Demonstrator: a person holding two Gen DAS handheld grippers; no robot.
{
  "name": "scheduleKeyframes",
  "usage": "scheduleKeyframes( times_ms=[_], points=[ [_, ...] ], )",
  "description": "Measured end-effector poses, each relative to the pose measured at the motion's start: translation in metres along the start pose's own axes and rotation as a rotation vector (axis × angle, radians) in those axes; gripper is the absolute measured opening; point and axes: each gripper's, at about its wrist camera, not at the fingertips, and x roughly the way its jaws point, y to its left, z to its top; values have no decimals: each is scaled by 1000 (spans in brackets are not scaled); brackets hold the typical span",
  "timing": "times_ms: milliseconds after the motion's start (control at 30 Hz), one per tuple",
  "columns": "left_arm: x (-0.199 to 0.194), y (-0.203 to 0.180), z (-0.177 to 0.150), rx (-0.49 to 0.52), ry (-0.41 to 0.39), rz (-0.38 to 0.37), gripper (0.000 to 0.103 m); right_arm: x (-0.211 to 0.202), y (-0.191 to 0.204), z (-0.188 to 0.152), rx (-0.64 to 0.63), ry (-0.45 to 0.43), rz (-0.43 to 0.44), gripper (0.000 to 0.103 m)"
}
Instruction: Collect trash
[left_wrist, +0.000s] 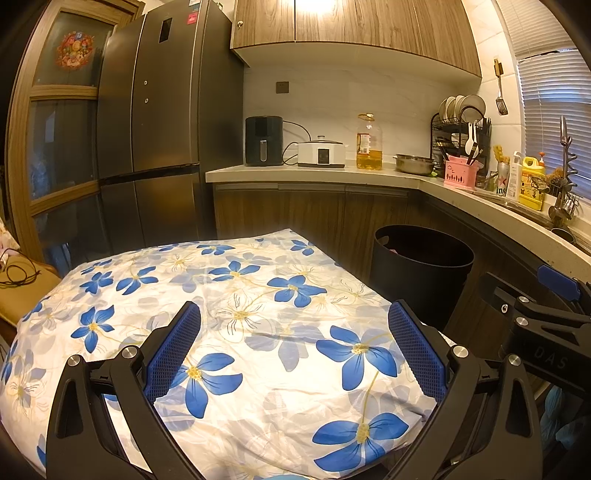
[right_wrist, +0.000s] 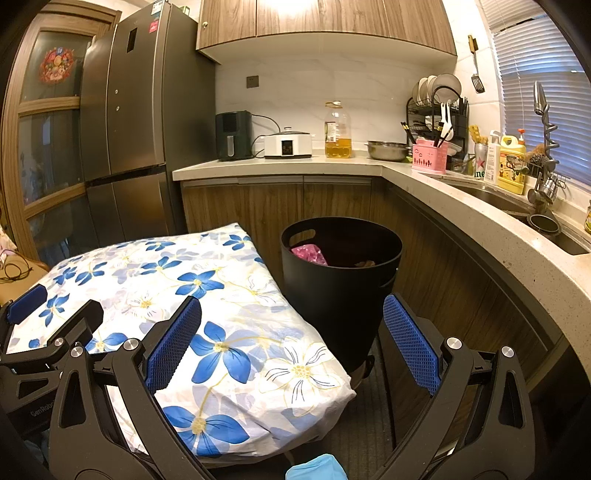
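A black round bin (right_wrist: 341, 280) stands on the floor beside the table, with a pink crumpled wrapper (right_wrist: 309, 254) and a brownish scrap inside. In the left wrist view the bin (left_wrist: 421, 275) shows past the table's right edge. My left gripper (left_wrist: 293, 347) is open above the blue-flowered cloth (left_wrist: 236, 321), nothing between its blue pads. My right gripper (right_wrist: 291, 345) is open too, hovering over the cloth's right corner and in front of the bin. Each gripper appears at the edge of the other's view. No loose trash shows on the cloth.
A tall grey fridge (left_wrist: 155, 122) stands at the back left. The L-shaped counter (right_wrist: 480, 214) carries an air fryer, a cooker, an oil bottle (right_wrist: 337, 131), a steel bowl, a dish rack and a sink. A light blue item (right_wrist: 317, 467) lies at the bottom edge.
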Motion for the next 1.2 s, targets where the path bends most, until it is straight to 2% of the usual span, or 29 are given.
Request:
scheduleKeyframes(
  times_ms=[1100,1200],
  points=[
    [1,1,-2,10,5,-5,97,0,-2,1,3,-2,-5,98],
    [1,3,0,8,2,1,92,0,-2,1,2,-1,-4,98]
  ],
)
